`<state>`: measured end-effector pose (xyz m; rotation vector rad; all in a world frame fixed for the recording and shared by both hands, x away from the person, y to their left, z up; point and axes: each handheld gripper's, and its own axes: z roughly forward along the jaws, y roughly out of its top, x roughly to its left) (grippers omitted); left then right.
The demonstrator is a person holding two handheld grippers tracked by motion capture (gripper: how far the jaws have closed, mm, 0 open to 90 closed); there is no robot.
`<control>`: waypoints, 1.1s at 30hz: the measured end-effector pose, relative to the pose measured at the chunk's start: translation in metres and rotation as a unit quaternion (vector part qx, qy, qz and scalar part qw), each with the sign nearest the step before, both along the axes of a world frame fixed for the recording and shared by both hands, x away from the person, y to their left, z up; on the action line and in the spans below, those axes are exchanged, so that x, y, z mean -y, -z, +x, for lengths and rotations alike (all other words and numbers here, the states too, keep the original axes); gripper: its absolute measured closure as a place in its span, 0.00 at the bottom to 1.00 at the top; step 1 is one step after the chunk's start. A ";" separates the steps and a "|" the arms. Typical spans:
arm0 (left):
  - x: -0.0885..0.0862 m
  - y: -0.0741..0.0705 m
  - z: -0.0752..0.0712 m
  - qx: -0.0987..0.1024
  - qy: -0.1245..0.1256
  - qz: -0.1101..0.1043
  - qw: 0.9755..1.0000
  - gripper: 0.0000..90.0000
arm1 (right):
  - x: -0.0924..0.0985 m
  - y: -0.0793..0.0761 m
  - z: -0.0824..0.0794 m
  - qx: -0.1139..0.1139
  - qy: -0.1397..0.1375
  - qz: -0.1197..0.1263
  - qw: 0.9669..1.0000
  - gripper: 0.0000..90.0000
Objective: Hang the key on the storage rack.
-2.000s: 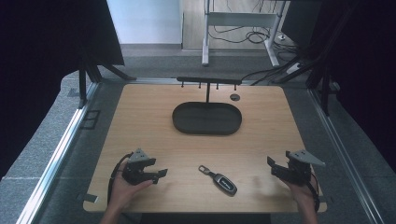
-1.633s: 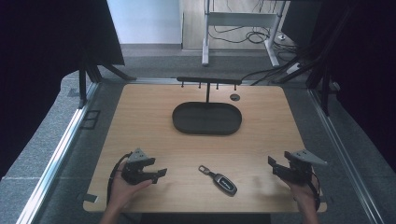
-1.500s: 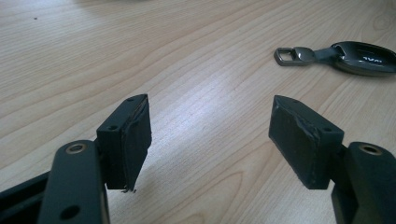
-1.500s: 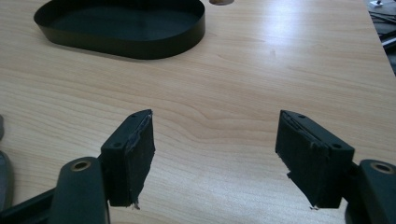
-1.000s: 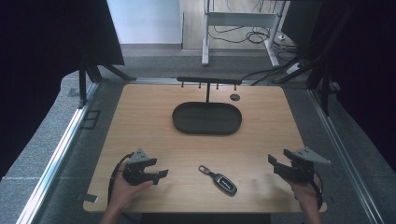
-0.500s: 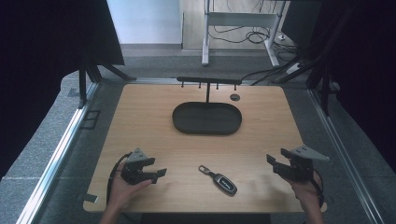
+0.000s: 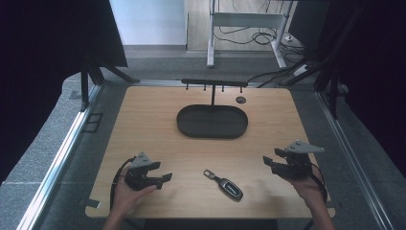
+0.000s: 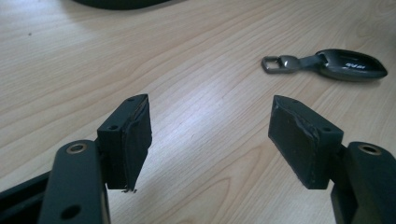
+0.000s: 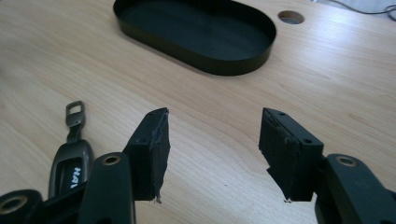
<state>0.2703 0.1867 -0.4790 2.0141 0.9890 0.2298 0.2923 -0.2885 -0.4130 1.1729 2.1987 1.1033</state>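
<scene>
Closest to the person, the left gripper (image 7: 166, 178) and the right gripper (image 7: 266, 162) sit low at the near edge of the wooden table (image 7: 143, 124), both with jaws spread wide and nothing between them. A dark car key fob (image 7: 229, 187) with a metal clip end lies flat on the wood between the two, touching neither. Further back there's an empty black oval tray (image 7: 212, 121), and behind it a black rack with little hooks (image 7: 213, 83), plus a round cable hole (image 7: 241, 99) off to the right.
</scene>
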 end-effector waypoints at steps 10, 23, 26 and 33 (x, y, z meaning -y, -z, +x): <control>0.002 0.000 -0.001 0.001 0.006 0.002 1.000 0.34 | -0.018 -0.012 0.013 -0.029 -0.033 -0.030 0.999 0.53; 0.003 -0.002 -0.002 0.002 0.007 0.000 1.000 0.34 | -0.037 -0.011 0.023 -0.065 -0.060 -0.057 0.994 0.59; 0.003 -0.002 -0.002 0.002 0.009 0.002 1.000 0.34 | -0.045 -0.013 0.025 -0.066 -0.071 -0.063 0.993 0.59; 0.003 -0.002 -0.002 0.000 0.010 0.003 1.000 0.34 | -0.053 -0.010 0.029 -0.077 -0.068 -0.079 0.992 0.60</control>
